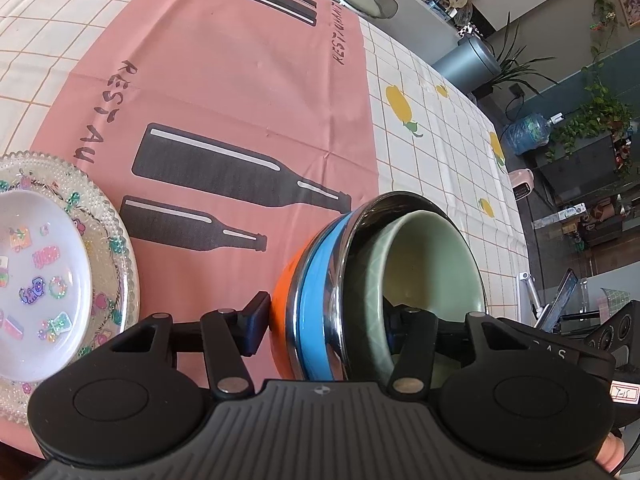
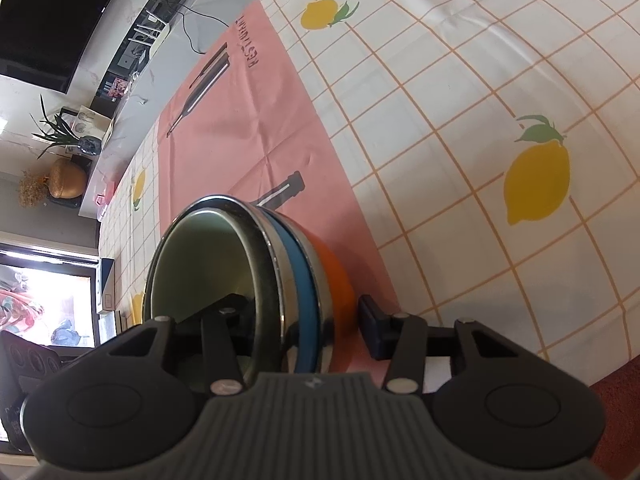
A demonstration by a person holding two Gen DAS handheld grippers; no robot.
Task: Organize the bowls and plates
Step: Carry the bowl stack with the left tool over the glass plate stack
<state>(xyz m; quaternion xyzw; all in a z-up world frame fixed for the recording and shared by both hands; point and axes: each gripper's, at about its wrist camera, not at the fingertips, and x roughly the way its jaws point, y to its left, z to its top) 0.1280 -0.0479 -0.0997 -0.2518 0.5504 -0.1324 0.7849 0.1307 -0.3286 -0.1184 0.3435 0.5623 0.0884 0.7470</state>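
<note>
1. A green bowl (image 1: 432, 264) sits nested inside a blue bowl (image 1: 320, 292), itself inside an orange bowl (image 1: 284, 300), over the pink mat's (image 1: 224, 92) edge.
2. The left gripper (image 1: 324, 322) straddles the stack's wall, fingers closed on it.
3. The right gripper (image 2: 298, 322) clamps it likewise.
4. A white dish (image 1: 36, 276) rests in a beaded glass plate (image 1: 116, 248) at the mat's corner.
</note>
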